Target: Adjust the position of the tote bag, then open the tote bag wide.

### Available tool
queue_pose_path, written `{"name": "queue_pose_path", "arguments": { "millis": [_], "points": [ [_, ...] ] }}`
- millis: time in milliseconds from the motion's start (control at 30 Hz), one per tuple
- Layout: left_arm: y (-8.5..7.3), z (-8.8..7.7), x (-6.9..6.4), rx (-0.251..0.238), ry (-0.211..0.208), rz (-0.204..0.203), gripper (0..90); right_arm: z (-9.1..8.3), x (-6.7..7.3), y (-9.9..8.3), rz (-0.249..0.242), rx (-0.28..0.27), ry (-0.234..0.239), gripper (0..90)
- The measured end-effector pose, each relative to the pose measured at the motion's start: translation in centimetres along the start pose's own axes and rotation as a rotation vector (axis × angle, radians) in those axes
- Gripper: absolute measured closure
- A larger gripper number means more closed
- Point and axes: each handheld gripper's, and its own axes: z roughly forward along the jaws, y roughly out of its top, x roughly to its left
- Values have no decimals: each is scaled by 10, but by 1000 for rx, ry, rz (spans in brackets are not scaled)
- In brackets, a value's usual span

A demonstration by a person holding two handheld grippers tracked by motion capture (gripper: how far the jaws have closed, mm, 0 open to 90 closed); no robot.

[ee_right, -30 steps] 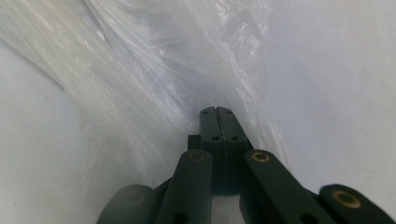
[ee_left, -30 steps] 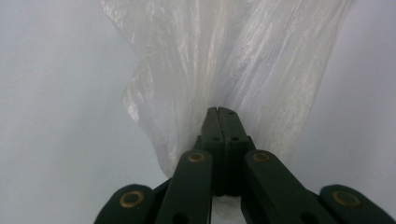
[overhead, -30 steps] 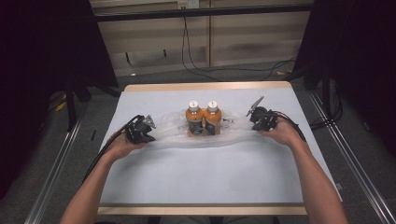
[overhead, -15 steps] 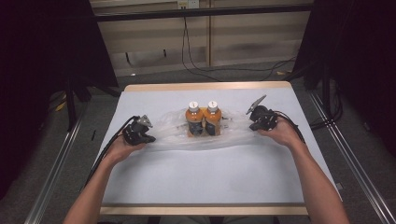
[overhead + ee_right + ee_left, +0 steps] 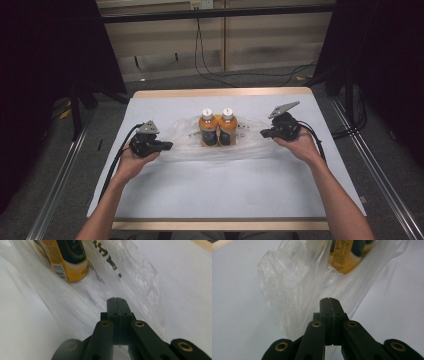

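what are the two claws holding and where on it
Each shut claw pinches one end of the clear plastic bag with two bottles standing in it: the left claw its left end, the right claw its right end.

A lab – dark curtains (image 5: 45,65), floor rails (image 5: 57,170), loose cables (image 5: 210,70).

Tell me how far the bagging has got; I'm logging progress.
Done: the two bottles stand upright, side by side, on or inside the clear plastic bag on the table. In hand: the left gripper and the right gripper are each shut on an end of the bag, which stretches between them. Left: probably lifting the bag or closing it around the bottles.
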Motion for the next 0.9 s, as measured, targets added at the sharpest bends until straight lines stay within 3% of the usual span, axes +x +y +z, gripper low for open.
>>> {"name": "queue_pose_path", "arguments": {
  "millis": [200, 367, 667, 900],
  "points": [
    [3, -4, -7, -23, -6, 4, 894, -3, 9, 4, -11, -34, 12, 900],
    [5, -1, -20, -100, -38, -23, 884, -2, 15, 6, -5, -77, 52, 900],
    [11, 17, -41, -88, -79, -2, 874, 2, 20, 12, -14, -88, 64, 900],
    [35, 42, -56, -98, -105, -5, 873, 6, 19, 26, -13, -73, 71, 900]
  ]
}}
